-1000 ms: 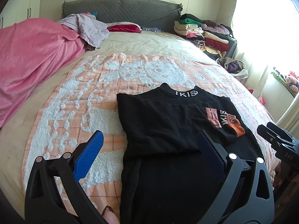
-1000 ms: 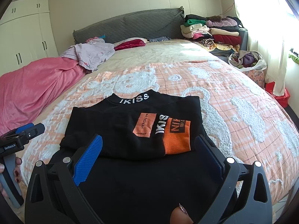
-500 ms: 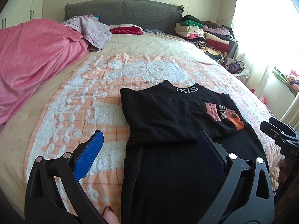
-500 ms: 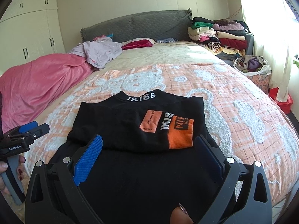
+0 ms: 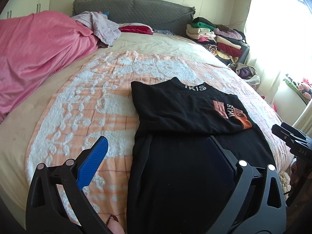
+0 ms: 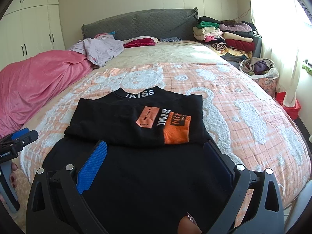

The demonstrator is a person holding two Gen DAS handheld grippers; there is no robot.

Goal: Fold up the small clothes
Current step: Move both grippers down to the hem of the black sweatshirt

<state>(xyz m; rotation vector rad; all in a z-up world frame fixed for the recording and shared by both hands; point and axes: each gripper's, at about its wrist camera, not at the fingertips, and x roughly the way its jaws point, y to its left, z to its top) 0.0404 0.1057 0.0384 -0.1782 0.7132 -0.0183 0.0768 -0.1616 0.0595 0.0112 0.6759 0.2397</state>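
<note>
A black top with an orange patch and white "IKISS" lettering lies on the bed; it also shows in the right wrist view. Its sides are folded in over the chest and its lower part spreads toward me. My left gripper is open and empty, held above the garment's lower left edge. My right gripper is open and empty above the lower middle of the garment. Each gripper shows at the edge of the other's view: the right one and the left one.
The orange and white blanket covers the bed. A pink blanket lies heaped at the left, a lilac garment near the grey headboard. Folded clothes are stacked at the far right, with a bag of clothes beside the bed.
Both grippers have drawn back toward me and risen a little, so the top looks farther away. Both stay open. The garment has not moved.
</note>
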